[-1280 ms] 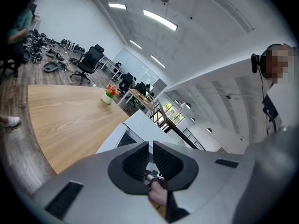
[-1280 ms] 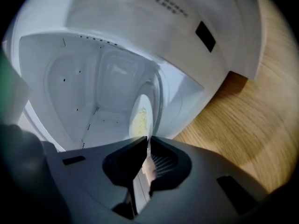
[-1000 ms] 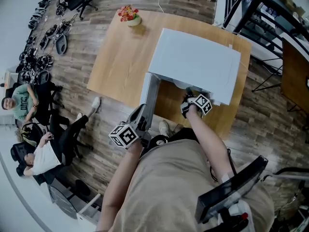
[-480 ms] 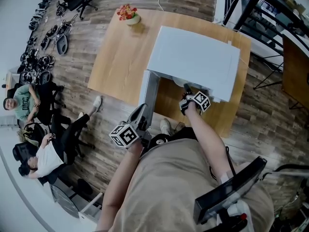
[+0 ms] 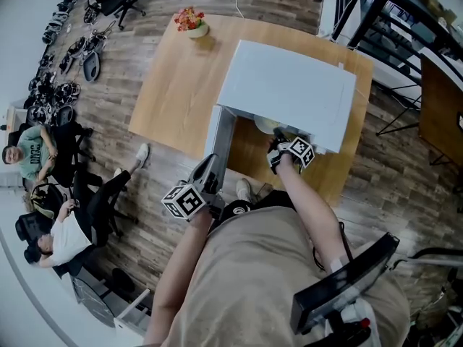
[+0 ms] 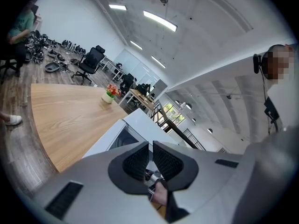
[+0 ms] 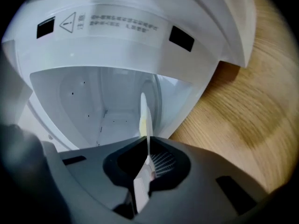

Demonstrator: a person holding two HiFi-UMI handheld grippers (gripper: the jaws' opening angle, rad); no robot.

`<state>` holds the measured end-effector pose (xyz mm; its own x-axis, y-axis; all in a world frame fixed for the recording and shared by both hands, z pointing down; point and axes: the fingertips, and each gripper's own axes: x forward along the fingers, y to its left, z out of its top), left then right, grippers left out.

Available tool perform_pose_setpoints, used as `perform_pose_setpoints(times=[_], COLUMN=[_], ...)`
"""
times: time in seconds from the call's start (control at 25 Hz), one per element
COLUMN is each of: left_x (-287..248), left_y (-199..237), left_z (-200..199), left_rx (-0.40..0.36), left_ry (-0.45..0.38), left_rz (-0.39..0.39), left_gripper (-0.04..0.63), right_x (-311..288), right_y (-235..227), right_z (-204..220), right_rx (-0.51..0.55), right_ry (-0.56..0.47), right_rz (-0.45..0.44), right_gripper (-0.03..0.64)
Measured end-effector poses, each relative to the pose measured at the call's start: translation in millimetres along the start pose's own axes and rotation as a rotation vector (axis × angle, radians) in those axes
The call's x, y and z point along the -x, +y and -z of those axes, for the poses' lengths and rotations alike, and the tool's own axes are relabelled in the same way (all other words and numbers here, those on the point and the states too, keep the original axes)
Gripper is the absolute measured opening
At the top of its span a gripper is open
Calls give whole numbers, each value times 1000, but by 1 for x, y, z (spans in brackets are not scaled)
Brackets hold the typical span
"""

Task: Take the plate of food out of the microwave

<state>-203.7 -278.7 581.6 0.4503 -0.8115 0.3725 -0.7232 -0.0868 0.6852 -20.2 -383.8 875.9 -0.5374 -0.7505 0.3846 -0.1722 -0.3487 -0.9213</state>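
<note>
A white microwave (image 5: 289, 92) sits on a wooden counter (image 5: 177, 85). Its door (image 5: 219, 142) is swung open to the left side.

The plate (image 7: 144, 111) is in the mouth of the microwave, partly inside and partly poking out at the front. In the right gripper view it is seen from the side, like a thin white line with a bit of yellow on it. I cannot tell what the food is.

The right gripper (image 5: 280, 143) is at the open front of the microwave. Its 2 jaws have just been closing. Now they pinch the near rim of the plate between them. In the head view a pale bit of the plate peeks out just past this gripper, under the front edge of the microwave's top.

The left gripper (image 5: 207, 173) is close to the free end of the open door. Its 2 jaws are pressed together with nothing between them. I cannot tell if it touches the door. It points toward the microwave.

A small pot of red and pink flowers (image 5: 193, 22) stands at the far corner of the counter, well apart from the microwave. Off to the left, a person in a green top (image 5: 29, 154) and a person in a white top (image 5: 61, 237) sit near the wall.
</note>
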Motion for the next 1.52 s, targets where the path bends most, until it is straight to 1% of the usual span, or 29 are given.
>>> perform_pose_setpoints(times=[0.28,0.44,0.52,0.64,0.8,0.96,1.08,1.28,1.36,1.52], left_x=[-10,-12,-11,-7,-4,3,9,21,22,20], left_y=[-10,-12,-13,-13,-12,-12,-19,-30,-38,-55], left_z=[2,5,5,8,12,16,12,1,-1,-7], left_rx=[-3,2,4,5,-2,-11,-23,-51,-63,-84], left_ry=[3,4,1,-6,-13,-24,-44,-107,-129,-165], left_rz=[24,29,32,30,16,9,13,1,7,34], left_gripper=[8,8,8,8,8,8,8,8,8,8], right_x=[38,61,74,93,116,136,148,170,181,204], right_y=[15,29,39,52,81,112,135,182,198,221], right_z=[12,28,38,54,73,87,88,77,67,42], right_rx=[26,140,178,218,309,328,355,433,463,480], right_ry=[80,189,239,311,417,485,505,517,505,463], right_rz=[-38,-22,-31,-55,-103,-163,-185,-267,-282,-298], right_gripper=[18,18,18,18,18,18,18,18,18,18])
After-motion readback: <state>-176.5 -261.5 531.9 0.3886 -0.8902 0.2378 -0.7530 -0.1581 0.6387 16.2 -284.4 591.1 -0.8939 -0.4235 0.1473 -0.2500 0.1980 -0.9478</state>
